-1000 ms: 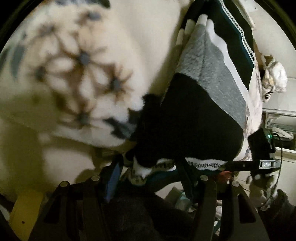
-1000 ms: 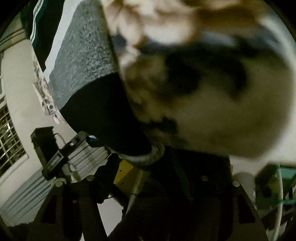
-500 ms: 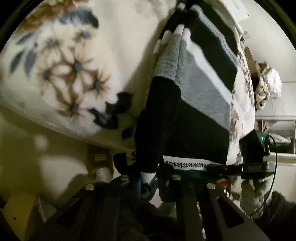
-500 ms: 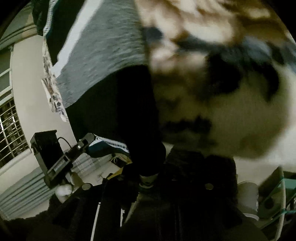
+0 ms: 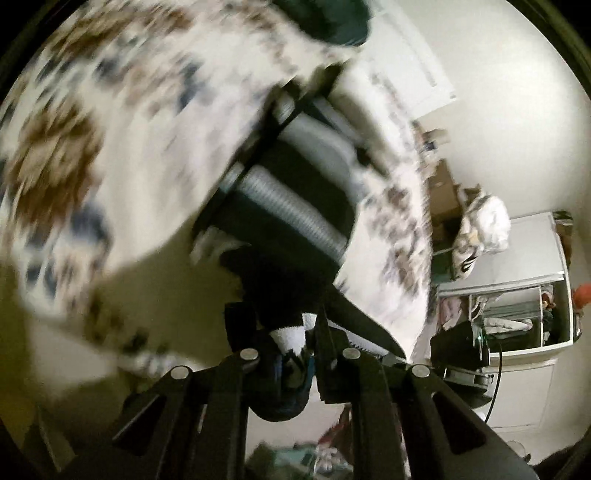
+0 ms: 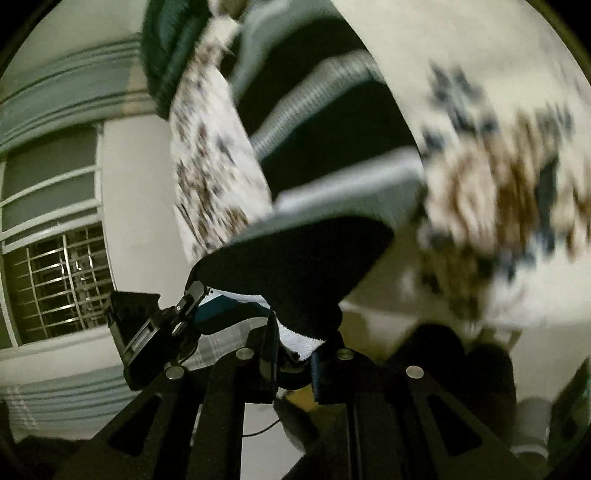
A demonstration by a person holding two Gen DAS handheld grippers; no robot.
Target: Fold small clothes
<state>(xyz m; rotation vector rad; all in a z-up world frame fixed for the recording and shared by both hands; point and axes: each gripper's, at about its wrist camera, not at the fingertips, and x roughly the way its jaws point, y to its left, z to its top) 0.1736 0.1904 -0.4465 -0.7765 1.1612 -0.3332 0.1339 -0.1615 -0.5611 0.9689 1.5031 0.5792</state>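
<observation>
A small black, grey and white striped knit garment lies on a cream bedspread with brown and blue flowers. My left gripper is shut on one black-and-white hem corner and lifts it off the bed. My right gripper is shut on the other hem corner of the same garment, also raised. The garment's far part still rests on the bedspread. The other gripper shows in each view, at the right in the left wrist view and at the left in the right wrist view. Both views are motion-blurred.
A dark green cloth lies at the far end of the bed. A white cabinet with open shelves and a stuffed white bag stand beside the bed. A barred window is on the wall.
Both grippers have closed on the garment's hem corners and pulled back and up, lifting the hem off the bed. The views have swung and blurred.
</observation>
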